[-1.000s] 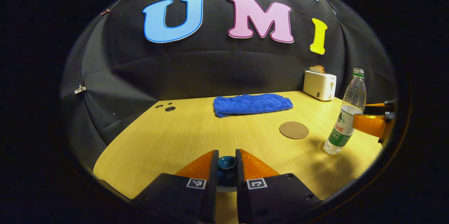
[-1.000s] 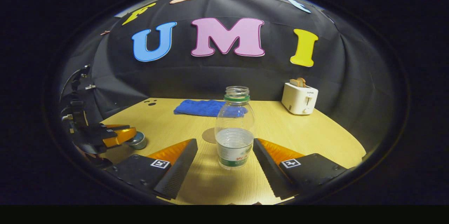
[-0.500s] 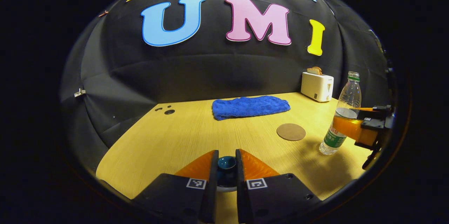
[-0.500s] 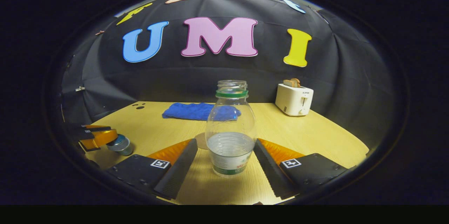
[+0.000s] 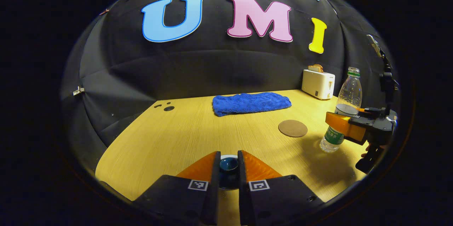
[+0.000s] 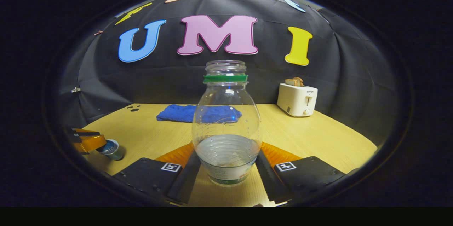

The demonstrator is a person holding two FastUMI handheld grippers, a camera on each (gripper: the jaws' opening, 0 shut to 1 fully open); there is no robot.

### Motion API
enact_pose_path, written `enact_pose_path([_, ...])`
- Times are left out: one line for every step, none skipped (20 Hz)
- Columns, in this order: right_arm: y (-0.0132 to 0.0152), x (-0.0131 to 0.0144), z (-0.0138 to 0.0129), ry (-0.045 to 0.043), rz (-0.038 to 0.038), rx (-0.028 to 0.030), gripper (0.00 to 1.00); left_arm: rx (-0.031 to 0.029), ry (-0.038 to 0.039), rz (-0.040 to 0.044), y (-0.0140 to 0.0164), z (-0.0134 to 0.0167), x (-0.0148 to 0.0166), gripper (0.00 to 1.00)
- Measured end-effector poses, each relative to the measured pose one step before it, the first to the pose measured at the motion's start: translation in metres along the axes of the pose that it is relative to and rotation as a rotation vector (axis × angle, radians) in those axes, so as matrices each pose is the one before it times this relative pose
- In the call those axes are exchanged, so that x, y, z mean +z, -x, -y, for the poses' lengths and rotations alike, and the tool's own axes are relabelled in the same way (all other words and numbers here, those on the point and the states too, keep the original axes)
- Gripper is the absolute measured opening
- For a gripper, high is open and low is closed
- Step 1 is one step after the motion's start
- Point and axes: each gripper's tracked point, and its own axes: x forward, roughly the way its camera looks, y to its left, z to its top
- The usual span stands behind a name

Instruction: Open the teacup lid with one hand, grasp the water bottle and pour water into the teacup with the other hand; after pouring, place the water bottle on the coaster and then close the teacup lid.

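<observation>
My left gripper [image 5: 228, 153] is low over the wooden table [image 5: 170, 137], shut on the dark blue knob of the teacup lid [image 5: 228, 165]. In the right gripper view the small teacup [image 6: 111, 149] stands at the far left with those fingers on its top. The clear water bottle [image 6: 226, 113] has a green neck ring, no cap, and is about a third full. It stands upright between the fingers of my right gripper [image 6: 226, 153], which press on both its sides. In the left gripper view the bottle [image 5: 348, 91] is at the right. The round brown coaster [image 5: 292, 128] lies just left of it.
A folded blue towel [image 5: 251, 103] lies at the back of the table. A white toaster [image 5: 317, 83] with bread in it stands at the back right. Small dark holes [image 5: 168, 108] mark the table's back left corner.
My right gripper has moved in on the bottle and its fingers have gone from wide open to pressing on its sides. My left gripper has stayed shut on the lid knob.
</observation>
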Motion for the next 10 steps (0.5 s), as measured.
enact_pose_path([-0.00018, 0.00036, -0.00183, 0.01457, 0.00221, 0.01065, 0.8, 0.00004, -0.00065, -0.00034, 0.001, -0.00217, 0.00161, 0.27])
enact_pose_path([-0.00235, 0.0003, -0.00379, 0.0133, 0.00044, 0.01646, 0.8, 0.00236, 0.00237, 0.00173, 0.00131, -0.00242, 0.00077, 0.27])
enact_pose_path([-0.00037, -0.00004, -0.00267, 0.01352, -0.00704, 0.01527, 0.79, 0.00263, 0.00795, 0.00386, 0.00181, -0.00315, 0.00283, 0.27])
enact_pose_path([-0.00086, 0.00158, -0.00269, 0.01669, -0.00828, 0.01207, 0.78, 0.00467, 0.01092, 0.0034, 0.00237, -0.0032, 0.00023, 0.27])
enact_pose_path([0.00066, -0.0002, -0.00361, 0.01985, -0.00951, 0.01668, 0.76, 0.0067, 0.01141, 0.00323, 0.00231, -0.00358, 0.00208, 0.27])
enact_pose_path([-0.00115, 0.00136, -0.00421, 0.02019, -0.00288, 0.01302, 0.76, 0.00764, 0.01127, 0.00273, 0.00242, -0.00394, 0.00057, 0.27])
enact_pose_path([-0.00006, 0.00206, -0.00268, 0.0267, -0.00614, 0.01259, 0.74, 0.00895, 0.01083, 0.00221, 0.00264, -0.00424, 0.0014, 0.27])
enact_pose_path([-0.00008, 0.00291, -0.00186, 0.03787, -0.00232, 0.00433, 0.74, 0.00962, 0.01009, 0.00317, 0.00255, -0.00463, 0.00033, 0.27])
enact_pose_path([0.00008, 0.00702, -0.00192, 0.03989, 0.01106, 0.00406, 0.74, 0.00974, 0.0079, 0.00407, 0.00304, -0.00484, 0.00194, 0.27])
enact_pose_path([-0.00198, 0.007, -0.00318, 0.04251, 0.01192, 0.00374, 0.74, 0.01025, 0.00405, 0.00468, 0.00236, -0.00528, 0.00036, 0.27])
